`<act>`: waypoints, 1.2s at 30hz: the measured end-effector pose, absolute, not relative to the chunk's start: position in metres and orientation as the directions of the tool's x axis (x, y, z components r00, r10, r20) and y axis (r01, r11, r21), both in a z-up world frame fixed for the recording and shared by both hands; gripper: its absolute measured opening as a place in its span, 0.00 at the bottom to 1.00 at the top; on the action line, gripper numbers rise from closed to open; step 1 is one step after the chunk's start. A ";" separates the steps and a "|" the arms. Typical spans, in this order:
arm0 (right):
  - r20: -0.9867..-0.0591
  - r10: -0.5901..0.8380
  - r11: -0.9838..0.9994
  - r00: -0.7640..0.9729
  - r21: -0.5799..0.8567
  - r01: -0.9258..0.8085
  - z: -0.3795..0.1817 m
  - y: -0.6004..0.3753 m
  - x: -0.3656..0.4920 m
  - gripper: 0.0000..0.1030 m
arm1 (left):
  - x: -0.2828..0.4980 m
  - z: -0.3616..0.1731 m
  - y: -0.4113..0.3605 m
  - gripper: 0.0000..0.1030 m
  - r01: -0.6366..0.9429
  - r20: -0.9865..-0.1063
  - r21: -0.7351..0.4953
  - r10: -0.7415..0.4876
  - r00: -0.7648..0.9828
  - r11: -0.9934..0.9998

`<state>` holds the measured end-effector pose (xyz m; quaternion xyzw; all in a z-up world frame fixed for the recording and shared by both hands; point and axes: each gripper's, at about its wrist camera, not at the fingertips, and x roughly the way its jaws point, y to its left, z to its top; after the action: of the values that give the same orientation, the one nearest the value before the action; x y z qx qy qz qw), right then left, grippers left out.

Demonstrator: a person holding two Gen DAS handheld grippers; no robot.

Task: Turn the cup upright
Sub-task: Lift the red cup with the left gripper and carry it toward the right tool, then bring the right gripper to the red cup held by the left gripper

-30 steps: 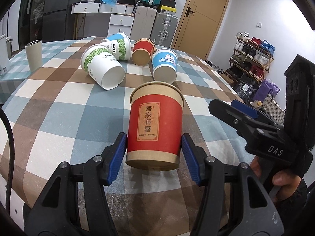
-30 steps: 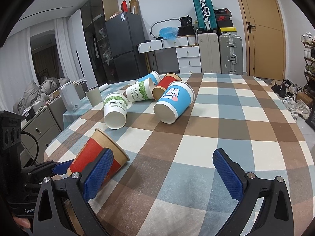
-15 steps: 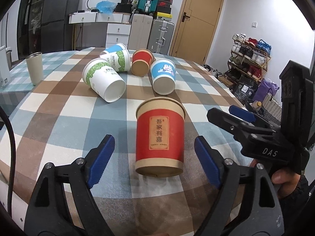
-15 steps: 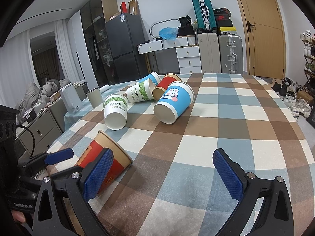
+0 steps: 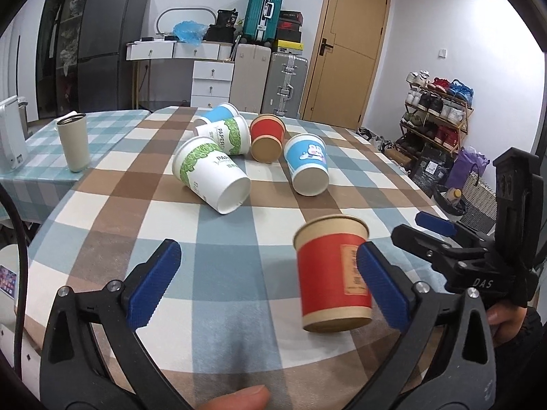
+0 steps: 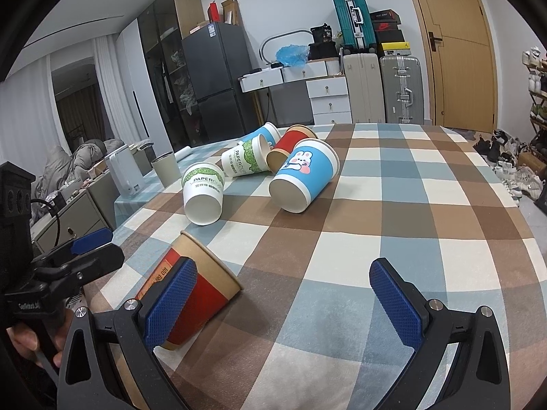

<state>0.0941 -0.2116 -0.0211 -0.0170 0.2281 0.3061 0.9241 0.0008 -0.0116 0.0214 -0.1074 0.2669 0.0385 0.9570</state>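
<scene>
A red paper cup [image 5: 333,273] with a kraft rim stands upright on the checked tablecloth, just inside the right finger of my left gripper [image 5: 270,285], which is open and empty. The same cup [image 6: 195,287] shows in the right wrist view behind the left finger of my right gripper [image 6: 285,307], also open and empty. Several cups lie on their sides further back: a white-green cup [image 5: 212,179], a second white-green cup [image 5: 227,135], a red cup [image 5: 266,138] and a blue bunny cup [image 5: 307,165].
A beige tumbler [image 5: 72,141] stands upright at the far left on a second checked cloth, next to a white appliance [image 5: 10,136]. The table's right edge [image 5: 410,184] drops toward a shoe rack and bags. Suitcases and drawers stand behind the table.
My left gripper has let go of the red cup, opened wide and shifted left and back. The cup now stands free on the table. My right gripper has stayed open and still.
</scene>
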 end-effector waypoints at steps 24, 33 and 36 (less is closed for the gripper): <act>-0.437 0.594 0.791 0.676 0.166 -0.588 -0.021 -0.209 0.086 1.00 | 0.016 -0.003 0.013 0.99 -0.127 -0.469 -0.132 0.051 0.882 0.983; -0.430 0.603 0.786 0.672 0.178 -0.592 -0.021 -0.213 0.086 1.00 | 0.015 -0.004 0.011 0.99 -0.120 -0.457 -0.126 0.050 0.888 0.985; -0.437 0.603 0.785 0.668 0.177 -0.593 -0.020 -0.211 0.087 1.00 | 0.014 -0.004 0.011 0.99 -0.120 -0.457 -0.126 0.050 0.888 0.985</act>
<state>0.0866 -0.2109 -0.0197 0.0097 0.2430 0.3274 0.9131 0.0145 0.0113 -0.0041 -0.0757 0.2322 0.0440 0.9687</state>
